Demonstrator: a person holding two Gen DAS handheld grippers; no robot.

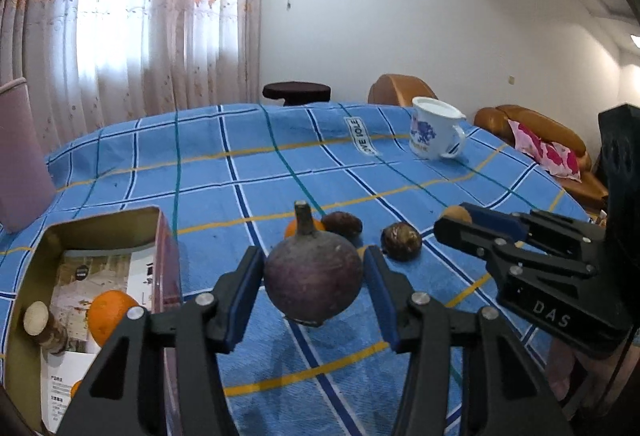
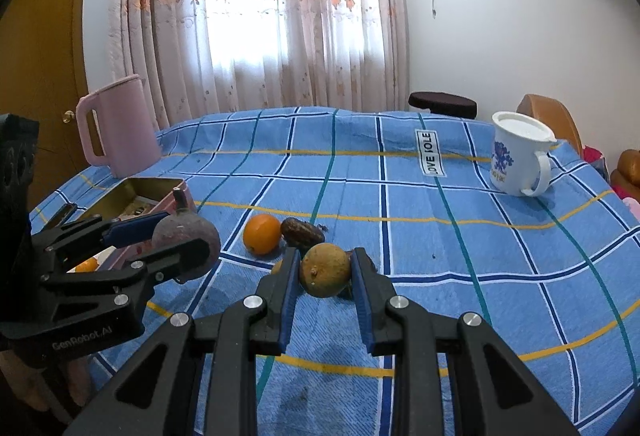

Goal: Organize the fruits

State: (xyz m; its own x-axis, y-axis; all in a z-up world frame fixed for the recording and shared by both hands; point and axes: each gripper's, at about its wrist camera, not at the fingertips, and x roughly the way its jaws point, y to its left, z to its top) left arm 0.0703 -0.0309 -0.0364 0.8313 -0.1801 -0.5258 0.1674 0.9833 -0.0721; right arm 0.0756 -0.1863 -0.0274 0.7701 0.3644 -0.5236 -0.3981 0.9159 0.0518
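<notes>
Left hand-held gripper [image 1: 314,276] marked "GenRobot.AI" clamping purple fruit [image 1: 313,276], right hand-held gripper [image 2: 325,274] clamping tan fruit [image 2: 325,270], tablecloth label [image 2: 430,153] "LOVE"

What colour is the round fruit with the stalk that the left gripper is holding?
The round fruit is dark purple with a grey-brown stalk; the left wrist view shows it best.

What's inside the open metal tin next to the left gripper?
The tin holds an orange, a pale round fruit and printed paper lining it. The left gripper covers its near corner, so anything there is hidden.
</notes>
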